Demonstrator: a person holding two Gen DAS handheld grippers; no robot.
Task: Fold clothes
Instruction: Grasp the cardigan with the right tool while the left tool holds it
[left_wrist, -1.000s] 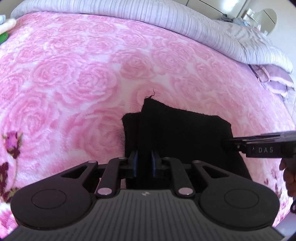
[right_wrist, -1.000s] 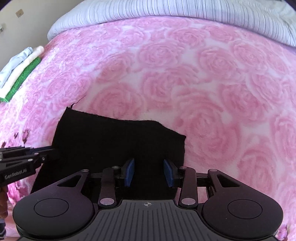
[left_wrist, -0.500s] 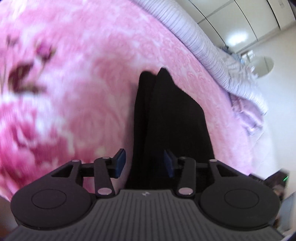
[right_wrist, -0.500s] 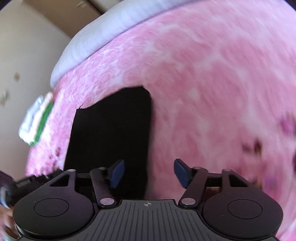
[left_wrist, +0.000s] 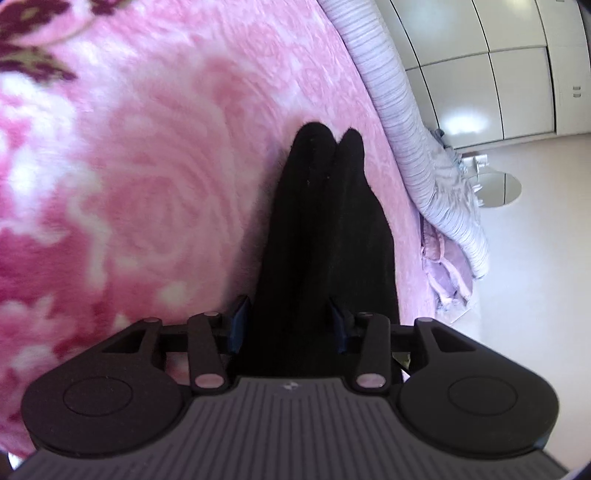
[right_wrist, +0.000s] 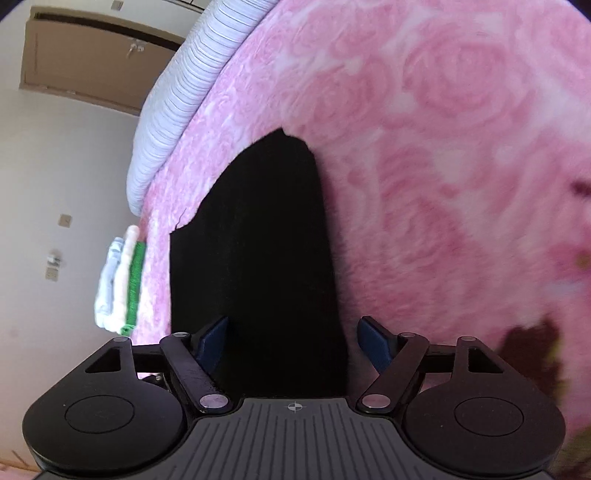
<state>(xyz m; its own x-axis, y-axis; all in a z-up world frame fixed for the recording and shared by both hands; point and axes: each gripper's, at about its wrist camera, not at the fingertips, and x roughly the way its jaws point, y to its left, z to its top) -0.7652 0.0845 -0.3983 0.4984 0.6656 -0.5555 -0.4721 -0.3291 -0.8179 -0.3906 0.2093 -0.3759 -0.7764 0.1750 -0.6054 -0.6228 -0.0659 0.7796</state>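
Note:
A folded black garment (left_wrist: 325, 236) lies on the pink rose-patterned blanket (left_wrist: 147, 184). In the left wrist view its near end runs between the blue pads of my left gripper (left_wrist: 288, 326), which is open, with the pads standing off the cloth on both sides. In the right wrist view the same black garment (right_wrist: 255, 258) stretches away from my right gripper (right_wrist: 295, 339), which is open wide. The garment's near end sits between the right gripper's fingers, closer to the left pad (right_wrist: 212, 339). Both views are strongly tilted.
A striped lilac duvet (left_wrist: 402, 107) is bunched along the far side of the bed. A small stack of folded white and green clothes (right_wrist: 120, 280) rests at the bed's left edge. White wardrobe doors (left_wrist: 498, 66) and a wooden door (right_wrist: 88, 55) stand beyond the bed.
My left gripper has gone from shut on the garment to open. The right gripper has opened wider. Both grippers have rolled to the side and dropped low along the garment's ends.

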